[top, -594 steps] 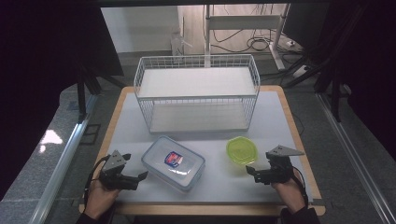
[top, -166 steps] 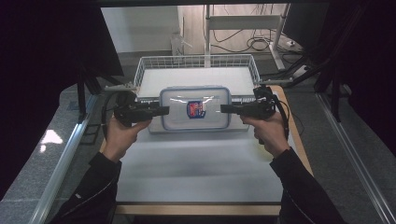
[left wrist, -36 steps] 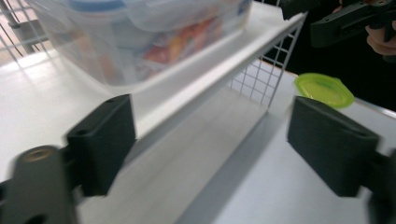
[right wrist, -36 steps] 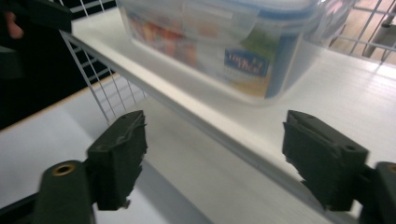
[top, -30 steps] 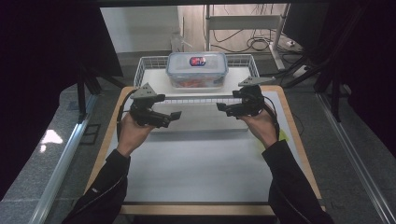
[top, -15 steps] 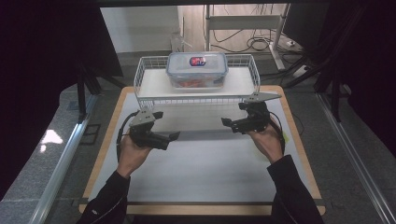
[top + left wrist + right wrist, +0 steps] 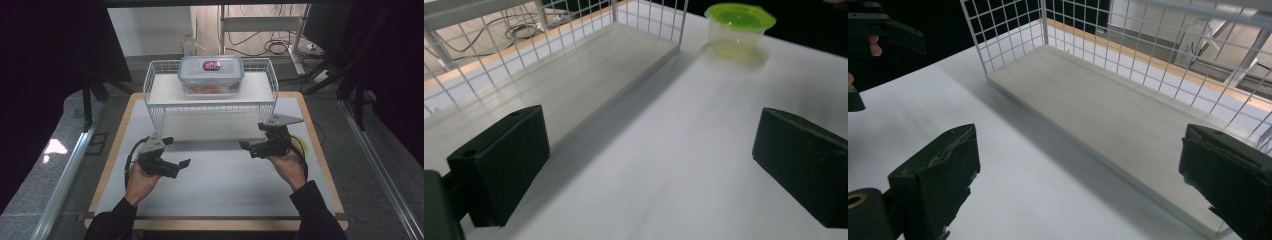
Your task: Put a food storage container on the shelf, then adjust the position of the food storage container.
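Note:
A clear food container (image 7: 211, 74) with a blue-rimmed lid and a red-and-blue label rests on the top shelf of the white wire rack (image 7: 165, 92). My left gripper (image 7: 177, 154) hovers open over the white table, in front of the rack's left end. My right gripper (image 7: 250, 140) is open too, in front of the rack's right end. Nothing sits between either pair of jaws. In the left gripper view (image 7: 649, 165) the jaws frame bare table. In the right gripper view (image 7: 1083, 185) they frame the rack's lower shelf (image 7: 1118, 115).
A small cup with a green lid (image 7: 739, 22) stands on the table by the rack's right end, mostly hidden behind my right gripper in the high view (image 7: 299, 142). The table's wooden edge (image 7: 115, 150) runs along both sides. The left gripper (image 7: 873, 30) appears far off.
Both grippers carried the container up onto the rack and let go of it. In the last second they have drawn back toward the person, the left one farther.

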Available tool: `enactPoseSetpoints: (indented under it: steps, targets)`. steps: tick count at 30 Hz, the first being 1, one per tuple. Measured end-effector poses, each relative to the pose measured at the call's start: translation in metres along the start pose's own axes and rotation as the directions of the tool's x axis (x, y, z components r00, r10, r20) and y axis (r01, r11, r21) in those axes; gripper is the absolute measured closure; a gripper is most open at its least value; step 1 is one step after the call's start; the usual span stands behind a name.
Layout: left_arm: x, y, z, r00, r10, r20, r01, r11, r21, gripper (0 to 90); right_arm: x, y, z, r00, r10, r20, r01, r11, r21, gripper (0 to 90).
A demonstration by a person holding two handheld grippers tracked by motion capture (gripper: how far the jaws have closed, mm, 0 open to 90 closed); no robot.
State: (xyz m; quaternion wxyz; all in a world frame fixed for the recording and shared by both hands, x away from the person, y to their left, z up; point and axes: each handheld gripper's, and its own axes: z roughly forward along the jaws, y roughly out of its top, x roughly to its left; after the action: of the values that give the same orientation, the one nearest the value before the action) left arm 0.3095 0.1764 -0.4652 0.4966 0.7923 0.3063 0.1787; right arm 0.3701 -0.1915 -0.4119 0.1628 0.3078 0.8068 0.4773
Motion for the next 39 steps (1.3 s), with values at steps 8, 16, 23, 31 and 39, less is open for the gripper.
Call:
enactPoseSetpoints:
  steps: [8, 16, 23, 31, 39]
  targets:
    - [-0.007, -0.023, -0.007, 0.9992, -0.015, -0.036, 0.016, 0.9995, 0.028, 2.0, 0.012, -0.02, 0.001, 0.9999, -0.005, 0.01, 0.004, 0.999, 0.034, 2.9]
    - [-0.012, -0.043, -0.021, 0.9974, -0.021, -0.069, 0.025, 0.9985, 0.048, 2.3, 0.017, -0.046, 0.006, 0.9997, -0.001, 0.022, -0.001, 0.995, 0.099, 2.8]
    - [-0.014, -0.052, -0.025, 0.9956, 0.0, -0.094, 0.008, 0.9963, 0.085, 2.4, 0.017, -0.062, 0.01, 0.9993, -0.001, 0.039, -0.004, 0.988, 0.152, 1.1]
    - [-0.016, -0.053, -0.022, 0.9949, 0.017, -0.099, -0.008, 0.9956, 0.093, 2.5, 0.003, -0.062, 0.005, 0.9945, 0.054, 0.089, -0.068, 0.986, 0.155, 12.2]
    - [-0.016, -0.053, -0.02, 0.9956, 0.019, -0.092, -0.009, 0.9946, 0.103, 3.1, -0.028, -0.055, -0.025, 0.9865, 0.085, 0.14, -0.106, 0.983, 0.152, 62.4]
